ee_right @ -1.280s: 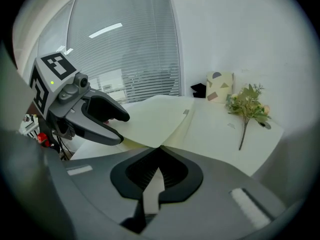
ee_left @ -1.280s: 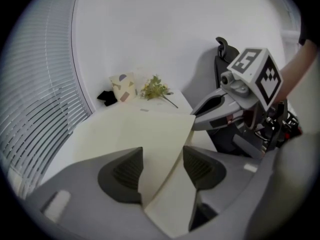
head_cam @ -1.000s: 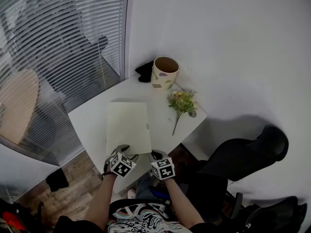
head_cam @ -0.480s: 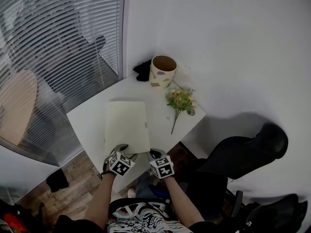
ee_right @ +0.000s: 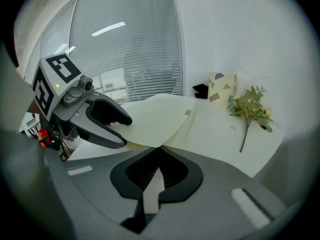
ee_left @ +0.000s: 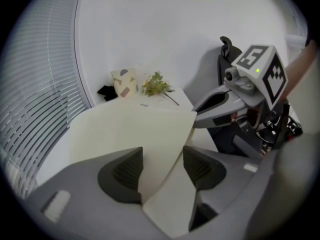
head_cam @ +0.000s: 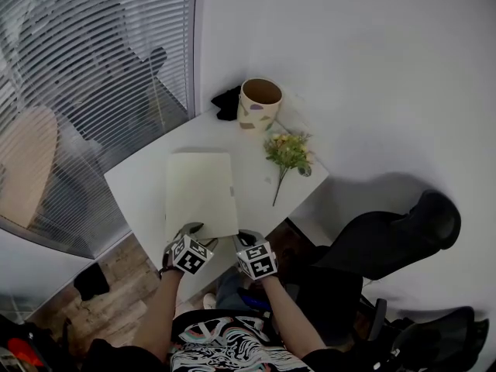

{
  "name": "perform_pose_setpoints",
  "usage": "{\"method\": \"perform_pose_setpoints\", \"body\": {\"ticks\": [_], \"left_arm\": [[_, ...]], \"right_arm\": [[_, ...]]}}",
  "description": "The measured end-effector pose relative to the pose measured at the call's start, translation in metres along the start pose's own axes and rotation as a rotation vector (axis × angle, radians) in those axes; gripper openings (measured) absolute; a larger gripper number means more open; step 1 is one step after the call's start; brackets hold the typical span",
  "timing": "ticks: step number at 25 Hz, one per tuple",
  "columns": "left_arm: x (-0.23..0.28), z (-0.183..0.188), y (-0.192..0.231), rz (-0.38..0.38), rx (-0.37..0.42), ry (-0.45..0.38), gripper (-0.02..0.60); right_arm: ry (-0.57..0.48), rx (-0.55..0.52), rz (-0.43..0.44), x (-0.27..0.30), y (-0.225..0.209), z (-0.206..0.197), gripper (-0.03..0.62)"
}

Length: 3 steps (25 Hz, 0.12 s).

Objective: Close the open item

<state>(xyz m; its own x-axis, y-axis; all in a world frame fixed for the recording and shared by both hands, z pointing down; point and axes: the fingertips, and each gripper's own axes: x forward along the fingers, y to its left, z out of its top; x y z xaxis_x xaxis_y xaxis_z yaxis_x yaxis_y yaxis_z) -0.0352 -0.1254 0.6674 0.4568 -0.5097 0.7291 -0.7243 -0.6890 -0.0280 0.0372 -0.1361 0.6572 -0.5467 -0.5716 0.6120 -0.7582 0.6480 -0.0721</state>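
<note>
While pinching the folder's [head_cam: 200, 192] cover in the right gripper [ee_right: 159, 159], held the left gripper [ee_left: 162, 166] released just alongside, jaws astride that cover.

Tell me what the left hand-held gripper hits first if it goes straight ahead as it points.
The cream folder: its cover edge sits between the left hand-held gripper's open jaws, so it would likely run into that first. The patterned cup stands farther on.
</note>
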Motion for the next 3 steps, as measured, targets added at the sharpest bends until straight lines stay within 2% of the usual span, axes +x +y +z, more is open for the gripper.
{"method": "perform_pose_setpoints", "body": {"ticks": [3], "left_arm": [[-0.0002,0.0016,0.0008,0.004,0.001,-0.003,0.302]], "right_arm": [[-0.002,-0.011,0.002,0.0002,-0.0006,0.0011,0.000]]}}
